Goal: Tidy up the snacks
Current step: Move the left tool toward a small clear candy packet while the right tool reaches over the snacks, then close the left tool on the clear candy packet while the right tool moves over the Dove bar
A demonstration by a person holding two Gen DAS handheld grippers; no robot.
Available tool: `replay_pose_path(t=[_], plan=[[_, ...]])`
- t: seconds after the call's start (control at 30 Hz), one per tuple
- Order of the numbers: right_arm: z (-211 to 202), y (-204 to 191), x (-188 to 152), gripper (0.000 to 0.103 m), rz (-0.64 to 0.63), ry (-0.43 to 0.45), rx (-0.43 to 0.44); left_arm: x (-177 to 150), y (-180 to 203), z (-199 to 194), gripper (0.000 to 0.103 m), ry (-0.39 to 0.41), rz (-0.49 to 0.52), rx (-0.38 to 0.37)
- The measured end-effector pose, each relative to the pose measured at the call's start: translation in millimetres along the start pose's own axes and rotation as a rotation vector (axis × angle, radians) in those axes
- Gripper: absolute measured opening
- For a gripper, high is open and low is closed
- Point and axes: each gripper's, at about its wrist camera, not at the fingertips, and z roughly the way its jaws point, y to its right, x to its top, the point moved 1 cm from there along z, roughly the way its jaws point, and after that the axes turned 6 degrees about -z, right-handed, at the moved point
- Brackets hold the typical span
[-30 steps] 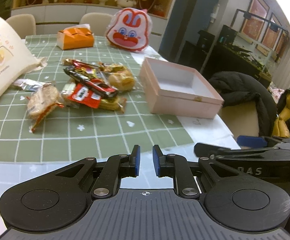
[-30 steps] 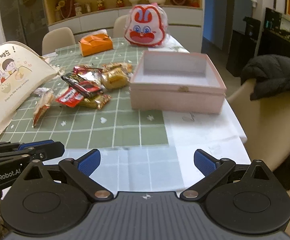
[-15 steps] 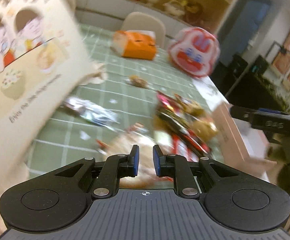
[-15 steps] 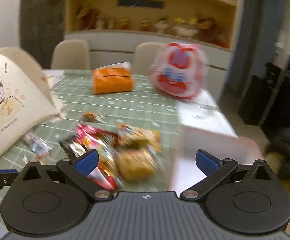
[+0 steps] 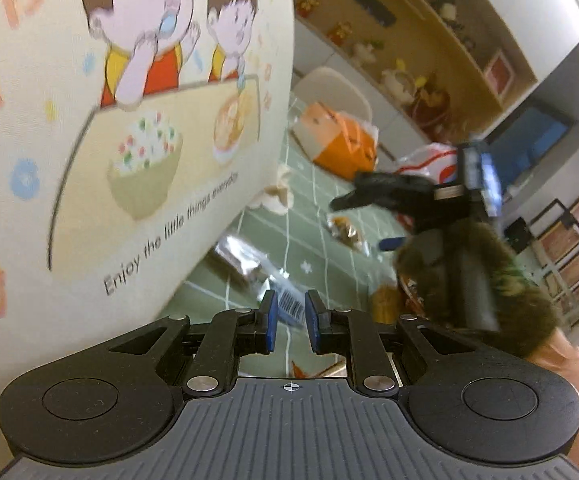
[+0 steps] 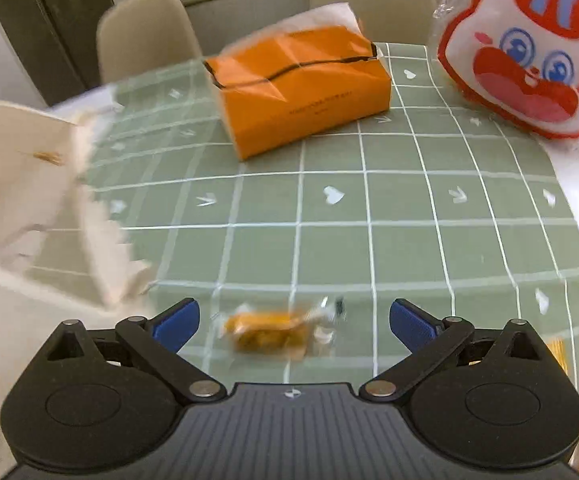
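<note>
Both tongs have swung from the pink box toward the bag (image 5: 121, 128). Left tongs (image 5: 291, 322) are closed, empty. Right tongs (image 6: 293, 320) have just narrowed slightly but gape over a loose candy (image 6: 277, 330) on the bench (image 6: 369, 208). Nothing looks sorted yet.

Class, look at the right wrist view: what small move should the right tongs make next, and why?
Probably lower the right tongs and close on the small orange sweet: their jaws stand open, just narrowing slightly, with the sweet lying loose between them on the green tablecloth.

A home dining room: tablecloth-covered table (image 6: 369, 200), chairs (image 6: 149, 32), knick-knack shelves (image 5: 429, 40).
</note>
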Motion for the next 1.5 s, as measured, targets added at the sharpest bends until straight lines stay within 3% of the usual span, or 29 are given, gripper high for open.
replay_pose_path(t=[0.13,0.2,0.37,0.5,0.67,0.8,0.93,0.97,1.0,1.07,1.27,1.4,1.5], plan=[[10.6,-13.7,0.4,0.081,-0.096,-0.01,-0.05,0.7,0.3,-0.3,0.018,-0.003,0.01,-0.012],[4.4,-17.3,-5.4,0.065,-0.144,-0.007,-0.06,-0.1,0.0,3.2,0.018,-0.02,0.016,-0.008],[-26.2,-14.9,-31.8,0.061,-0.203,-0.028,0.013,-0.5,1.3,11.1,0.018,-0.024,0.041,0.038],[-73.0,-14.5,-71.3,0.06,-0.275,0.011,0.071,-0.3,4.9,17.3,0.018,-0.025,0.058,0.132],[-118.6,-8.2,-119.3,0.056,-0.271,0.013,0.168,3.9,9.9,17.1,0.018,0.001,0.029,0.181],[-158.9,7.0,-154.7,0.045,-0.25,0.064,0.207,9.3,21.7,24.9,0.018,0.011,0.083,0.255],[-189.4,28.0,-184.6,0.046,-0.267,0.142,0.14,20.2,28.1,45.6,0.018,-0.008,0.12,0.356],[-194.0,32.8,-193.2,0.05,-0.267,0.153,0.125,22.3,28.1,49.3,0.018,-0.013,0.118,0.377],[-197.7,38.7,-202.9,0.062,-0.258,0.158,0.125,25.2,28.4,53.0,0.018,-0.007,0.121,0.391],[-202.0,50.5,-221.6,0.077,-0.233,0.173,0.127,28.2,29.7,61.0,0.019,-0.013,0.132,0.433],[-208.2,73.1,-284.9,0.084,-0.239,0.268,0.074,30.9,47.2,84.1,0.02,-0.03,0.19,0.477],[-206.2,92.7,-306.5,0.087,-0.18,0.298,0.084,33.6,67.2,103.3,0.02,-0.064,0.214,0.462],[-200.1,108.5,-316.6,0.09,-0.126,0.333,0.094,36.0,81.5,117.5,0.02,-0.049,0.247,0.515]])
